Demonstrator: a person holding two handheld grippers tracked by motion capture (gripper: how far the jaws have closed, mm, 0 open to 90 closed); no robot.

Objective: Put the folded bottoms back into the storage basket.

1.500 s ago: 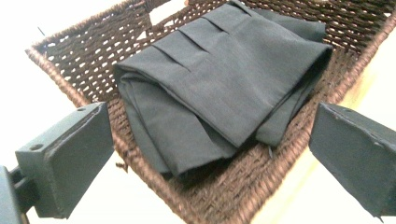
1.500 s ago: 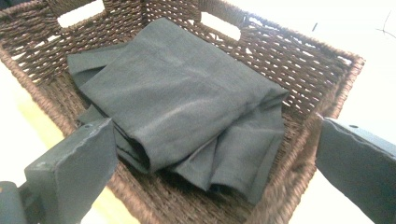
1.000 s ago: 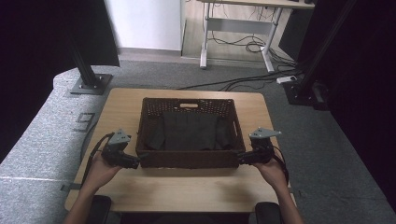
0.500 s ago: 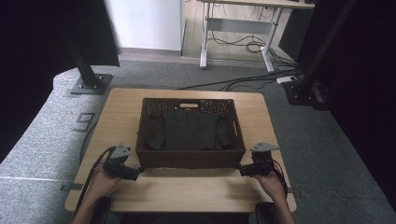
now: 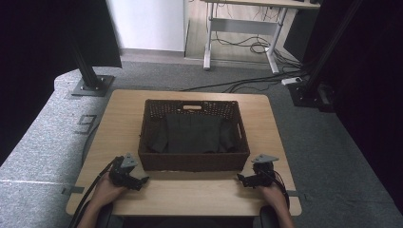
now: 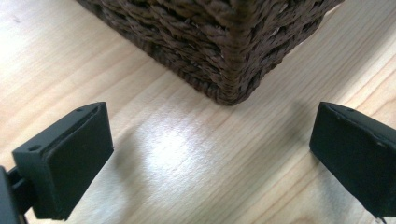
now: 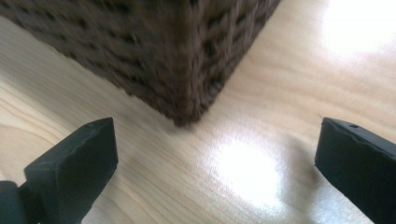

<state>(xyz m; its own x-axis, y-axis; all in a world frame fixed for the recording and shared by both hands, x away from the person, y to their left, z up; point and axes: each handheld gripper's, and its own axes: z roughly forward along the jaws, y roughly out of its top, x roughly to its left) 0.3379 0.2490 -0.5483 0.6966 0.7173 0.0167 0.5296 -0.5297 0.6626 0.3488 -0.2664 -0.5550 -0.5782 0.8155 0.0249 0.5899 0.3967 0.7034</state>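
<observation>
You hold the left gripper (image 5: 138, 181) and right gripper (image 5: 243, 179) low over the near edge of the desk (image 5: 190, 194), each with its jaws spread wide and holding nothing, each aimed at a near corner of the basket (image 5: 192, 161), probably so both ends can be taken together. Between them, the dark brown woven basket sits square at mid-desk, just beyond both grippers and touching neither. Up close its weave is thick and ropy, the corner (image 6: 233, 70) standing flat on the pale wood. Inside lies a dark folded cloth (image 5: 192, 134); a handle slot (image 5: 192, 107) pierces the far wall.
</observation>
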